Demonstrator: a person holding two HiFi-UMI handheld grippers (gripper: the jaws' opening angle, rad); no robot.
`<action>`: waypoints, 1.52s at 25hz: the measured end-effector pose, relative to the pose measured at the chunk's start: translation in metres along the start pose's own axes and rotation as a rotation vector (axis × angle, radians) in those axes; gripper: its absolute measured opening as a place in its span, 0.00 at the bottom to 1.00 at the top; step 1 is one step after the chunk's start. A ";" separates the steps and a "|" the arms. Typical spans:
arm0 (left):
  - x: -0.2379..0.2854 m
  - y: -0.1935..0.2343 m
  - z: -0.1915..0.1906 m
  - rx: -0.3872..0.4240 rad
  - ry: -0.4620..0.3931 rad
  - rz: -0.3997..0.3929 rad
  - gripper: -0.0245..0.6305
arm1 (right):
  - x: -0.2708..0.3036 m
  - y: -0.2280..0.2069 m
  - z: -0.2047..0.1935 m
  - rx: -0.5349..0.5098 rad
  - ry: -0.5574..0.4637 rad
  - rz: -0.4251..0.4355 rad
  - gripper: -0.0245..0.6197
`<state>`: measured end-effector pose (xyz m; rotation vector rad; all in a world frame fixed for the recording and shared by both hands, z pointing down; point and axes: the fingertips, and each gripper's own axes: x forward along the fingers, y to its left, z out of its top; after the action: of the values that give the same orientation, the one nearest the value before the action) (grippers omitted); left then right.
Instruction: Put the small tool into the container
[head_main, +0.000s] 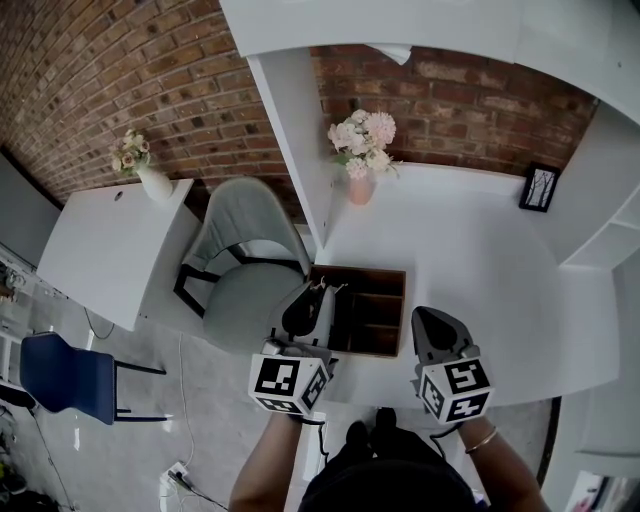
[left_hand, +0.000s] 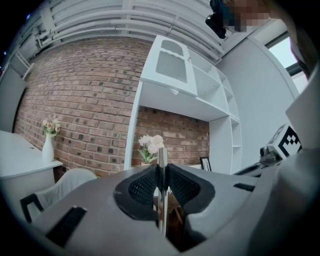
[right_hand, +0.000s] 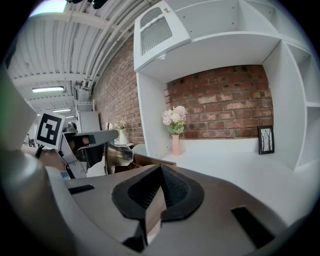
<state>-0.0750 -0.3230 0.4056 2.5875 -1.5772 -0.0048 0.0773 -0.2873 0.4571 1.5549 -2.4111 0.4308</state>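
Observation:
A small shiny metal tool (left_hand: 162, 165) stands upright, pinched between the black pads of my left gripper (left_hand: 161, 175). In the head view, the left gripper (head_main: 318, 293) hovers over the left end of the brown wooden container (head_main: 385, 300), an open tray with compartments on the white desk (head_main: 470, 260). The tool (head_main: 326, 289) pokes out past its tips. My right gripper (head_main: 425, 316) is just right of the container, shut and holding nothing. From the right gripper view, the left gripper (right_hand: 82, 142) holds the metal tool (right_hand: 117, 154) above the container's edge (right_hand: 145, 161).
A pink vase of flowers (head_main: 361, 150) stands at the desk's back left, and a small framed picture (head_main: 539, 187) leans at the back right. A grey chair (head_main: 245, 270) sits left of the desk. Brick wall and white shelving lie behind.

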 end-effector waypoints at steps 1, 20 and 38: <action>0.000 0.000 -0.002 0.002 0.004 -0.006 0.16 | 0.000 0.000 0.000 0.000 0.000 -0.001 0.04; -0.029 0.005 -0.058 -0.054 0.159 0.009 0.16 | -0.005 0.012 -0.006 0.001 0.016 -0.011 0.04; -0.033 0.006 -0.080 -0.072 0.263 0.055 0.21 | -0.027 0.022 -0.016 0.000 0.021 -0.024 0.04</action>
<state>-0.0905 -0.2893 0.4836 2.3739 -1.5216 0.2672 0.0690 -0.2505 0.4600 1.5694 -2.3745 0.4409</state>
